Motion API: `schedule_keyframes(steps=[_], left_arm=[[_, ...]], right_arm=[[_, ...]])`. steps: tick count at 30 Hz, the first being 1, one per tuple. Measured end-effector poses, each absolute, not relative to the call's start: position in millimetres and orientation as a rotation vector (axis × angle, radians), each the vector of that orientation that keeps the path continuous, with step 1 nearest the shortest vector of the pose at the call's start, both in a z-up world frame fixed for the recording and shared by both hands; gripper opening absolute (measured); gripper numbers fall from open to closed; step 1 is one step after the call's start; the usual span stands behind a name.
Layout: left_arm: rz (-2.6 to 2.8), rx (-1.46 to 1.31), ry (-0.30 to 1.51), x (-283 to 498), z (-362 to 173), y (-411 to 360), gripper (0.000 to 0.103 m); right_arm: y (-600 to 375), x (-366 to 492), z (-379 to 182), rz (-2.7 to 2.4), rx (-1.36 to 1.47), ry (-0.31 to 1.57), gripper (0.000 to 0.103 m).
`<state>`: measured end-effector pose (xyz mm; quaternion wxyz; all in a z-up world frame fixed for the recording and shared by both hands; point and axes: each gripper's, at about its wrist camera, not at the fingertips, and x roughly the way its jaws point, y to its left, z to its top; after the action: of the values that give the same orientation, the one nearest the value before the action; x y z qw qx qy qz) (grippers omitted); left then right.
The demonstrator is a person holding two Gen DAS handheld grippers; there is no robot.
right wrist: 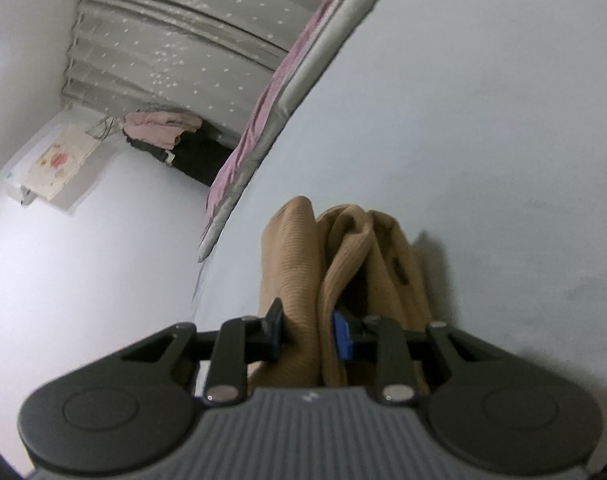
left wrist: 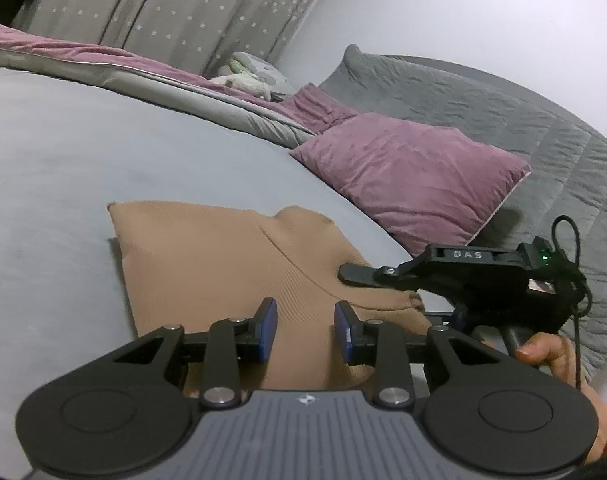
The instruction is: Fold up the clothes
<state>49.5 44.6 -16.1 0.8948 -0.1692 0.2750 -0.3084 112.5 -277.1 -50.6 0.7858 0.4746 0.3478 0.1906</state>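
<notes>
- While the left wrist view is looking across the bed (left wrist: 63, 168), the tan ribbed garment (left wrist: 207, 264) is lying partly folded on the grey sheet, spreading from the centre toward 10 o'clock, with a purple pillow (left wrist: 411, 176) beyond it at 2 o'clock.
- The left tool (left wrist: 306, 330) is sitting over the garment's near edge at 6 o'clock; its blue pads are standing a little apart with cloth between and under them, and whether they are actually pinching it I cannot tell.
- At 3 o'clock the right tool (left wrist: 353, 274) is coming in from the side, held by a hand (left wrist: 551, 360), its dark finger lying on the garment's right edge.
- In the right wrist view, the right tool (right wrist: 307, 334) is pressing together on an upright bunch of the garment (right wrist: 299, 280), the ribbed folds rising toward 12 o'clock and sagging either side.
- The curtain (right wrist: 175, 40) and bedding edge are filling 11 o'clock, well apart from the work.
- Judging by the drape, the knit is looking light, soft and stretchy: it is likely to sag, so corners and hem edges are seeming the best holds, both taken at matching points and kept taut.
- Ribbing is probably giving the pads fair grip, though layers may be slipping over each other.
</notes>
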Motion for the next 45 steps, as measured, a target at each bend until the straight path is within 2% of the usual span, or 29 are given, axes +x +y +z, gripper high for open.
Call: schedule_keyframes(steps=[9, 13, 15, 17, 20, 22, 24, 29, 33, 39, 45], left_arm=[[-0.659, -0.227, 0.571, 46.8, -32.9, 23.7, 0.03], [-0.659, -0.201, 0.562, 44.4, -34.0, 20.4, 0.03], [-0.659, -0.187, 0.556, 42.9, -34.9, 18.9, 0.03], [-0.66, -0.175, 0.553, 41.5, -35.9, 18.1, 0.03], [-0.662, -0.166, 0.551, 40.5, -36.4, 16.6, 0.03], [-0.666, -0.162, 0.55, 40.1, -36.6, 16.5, 0.03], [-0.67, -0.159, 0.549, 39.6, -37.0, 16.8, 0.03], [-0.69, -0.151, 0.552, 38.0, -37.0, 17.4, 0.03], [-0.714, -0.122, 0.557, 36.6, -34.6, 12.6, 0.03], [-0.739, -0.174, 0.52, 37.5, -19.9, 17.8, 0.03], [-0.725, -0.169, 0.537, 43.1, -30.2, 20.6, 0.03]], right_arm=[[-288.4, 112.6, -76.2, 0.351, 0.95, 0.776, 0.024], [-284.0, 103.3, -63.1, 0.336, 0.865, 0.757, 0.037], [-282.1, 96.7, -50.6, 0.317, 0.811, 0.732, 0.05], [-279.6, 89.7, -37.6, 0.297, 0.754, 0.689, 0.051], [-268.9, 81.6, -17.4, 0.282, 0.651, 0.605, 0.047], [-256.0, 78.9, -6.0, 0.287, 0.565, 0.55, 0.037], [-242.4, 76.9, -0.7, 0.312, 0.503, 0.517, 0.033], [-209.5, 76.1, -4.3, 0.304, 0.344, 0.497, 0.025], [-190.5, 72.4, -25.3, 0.22, 0.206, 0.509, 0.011], [-176.0, 60.5, -48.8, 0.168, 0.134, 0.518, 0.007], [-178.7, 55.0, -50.7, 0.156, 0.177, 0.516, 0.007]])
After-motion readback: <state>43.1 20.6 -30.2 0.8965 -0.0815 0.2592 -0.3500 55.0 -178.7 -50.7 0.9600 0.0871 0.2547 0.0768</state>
